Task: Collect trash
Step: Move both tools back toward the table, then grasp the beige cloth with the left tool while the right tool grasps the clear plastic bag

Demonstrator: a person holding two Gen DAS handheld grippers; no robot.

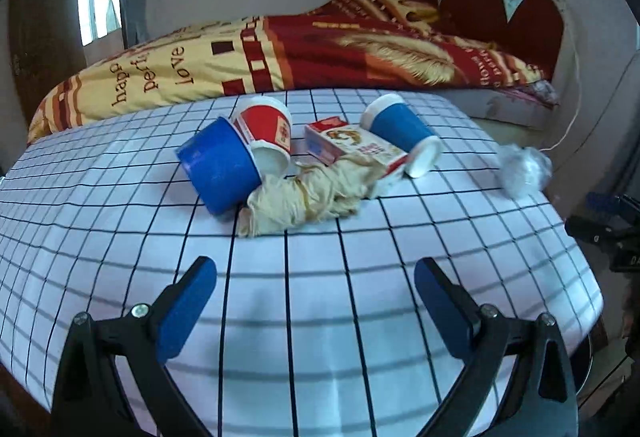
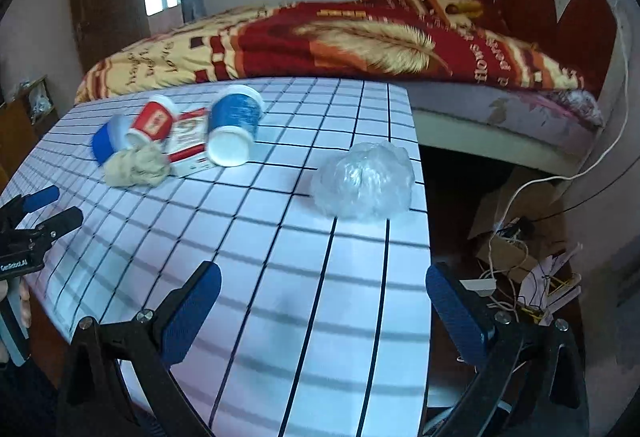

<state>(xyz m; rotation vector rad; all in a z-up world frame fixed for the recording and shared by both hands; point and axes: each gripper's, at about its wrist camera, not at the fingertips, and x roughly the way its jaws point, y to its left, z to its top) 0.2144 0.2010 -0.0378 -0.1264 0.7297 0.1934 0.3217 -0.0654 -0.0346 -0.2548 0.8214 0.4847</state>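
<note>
Now both tools hover spread and empty above the near part of the bench, whose white cloth with a black grid is bare all the way from the fingers to the litter. The left tool faces a tight cluster at the middle: a blue cup on its side, a red cup touching it, a crumpled beige cloth in front, a small box and a second blue cup lying beside the box. The right tool looks toward a ball of clear plastic sitting alone, just beside the bench's right edge and well apart from the cluster. Beyond the far edge lies a bed. Past the right edge, loose cables and cardboard crowd the floor.
</note>
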